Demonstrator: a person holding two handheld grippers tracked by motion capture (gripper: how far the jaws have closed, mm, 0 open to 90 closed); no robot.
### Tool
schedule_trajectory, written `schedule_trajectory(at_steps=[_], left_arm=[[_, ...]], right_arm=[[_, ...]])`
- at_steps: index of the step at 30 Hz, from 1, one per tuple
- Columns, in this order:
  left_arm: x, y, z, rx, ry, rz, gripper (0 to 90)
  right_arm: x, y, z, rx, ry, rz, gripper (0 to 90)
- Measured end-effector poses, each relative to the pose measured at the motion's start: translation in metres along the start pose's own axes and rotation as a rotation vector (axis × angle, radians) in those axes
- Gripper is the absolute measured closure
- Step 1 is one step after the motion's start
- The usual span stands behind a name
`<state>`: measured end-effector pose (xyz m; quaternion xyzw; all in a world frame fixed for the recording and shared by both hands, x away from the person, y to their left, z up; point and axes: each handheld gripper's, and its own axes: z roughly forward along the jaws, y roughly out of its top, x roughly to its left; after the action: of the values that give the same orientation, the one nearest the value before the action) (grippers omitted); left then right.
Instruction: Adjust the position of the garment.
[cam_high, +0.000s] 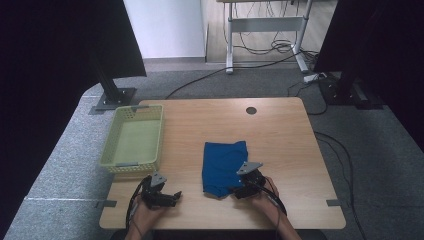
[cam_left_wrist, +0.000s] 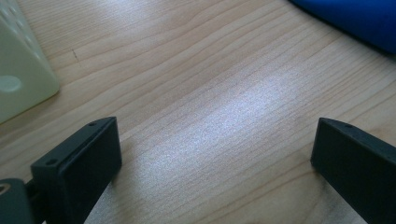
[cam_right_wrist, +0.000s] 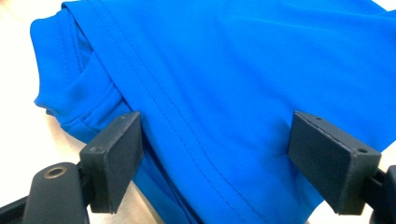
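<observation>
A folded blue cloth (cam_high: 224, 165) lies flat on the wooden table (cam_high: 285, 145), a little right of the middle. My right gripper (cam_high: 235, 191) is at the cloth's near right corner, tips pointing left onto it. In the right gripper view the jaws (cam_right_wrist: 215, 135) stand wide apart with the cloth's (cam_right_wrist: 243, 70) stitched hem and folded layers between them; the pads do not pinch it. My left gripper (cam_high: 172, 197) rests near the table's front edge, left of the cloth. It is open (cam_left_wrist: 217, 140) over bare wood, with an edge of the cloth (cam_left_wrist: 359, 18) at the top right.
A pale green plastic basket (cam_high: 112, 135) stands empty at the table's left side; its corner (cam_left_wrist: 18, 70) is in the left gripper view. A round cable hole (cam_high: 251, 110) sits near the far edge. Black stands and cables are on the floor beyond.
</observation>
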<state>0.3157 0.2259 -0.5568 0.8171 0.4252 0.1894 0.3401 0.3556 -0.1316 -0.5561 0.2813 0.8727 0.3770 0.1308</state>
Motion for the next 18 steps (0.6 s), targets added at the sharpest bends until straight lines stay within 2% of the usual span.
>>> schedule_trajectory(at_steps=[5,8,11,13,18], left_arm=[[0.0,0.0,0.0,0.0,0.0,0.0,1.9],[0.0,0.0,0.0,0.0,0.0,0.0,1.9],[0.0,0.0,0.0,0.0,0.0,0.0,1.8],[0.0,0.0,0.0,0.0,0.0,0.0,1.9],[0.0,0.0,0.0,0.0,0.0,0.0,1.6]], right_arm=[[-0.002,0.001,0.001,0.001,-0.001,-0.001,18.3],[-0.013,0.005,0.006,-0.002,-0.004,0.008,18.3],[-0.015,0.006,0.007,-0.002,-0.004,0.007,18.3],[-0.025,0.011,0.012,0.002,-0.005,0.006,18.5],[-0.031,0.015,0.015,0.004,-0.007,0.009,18.4]])
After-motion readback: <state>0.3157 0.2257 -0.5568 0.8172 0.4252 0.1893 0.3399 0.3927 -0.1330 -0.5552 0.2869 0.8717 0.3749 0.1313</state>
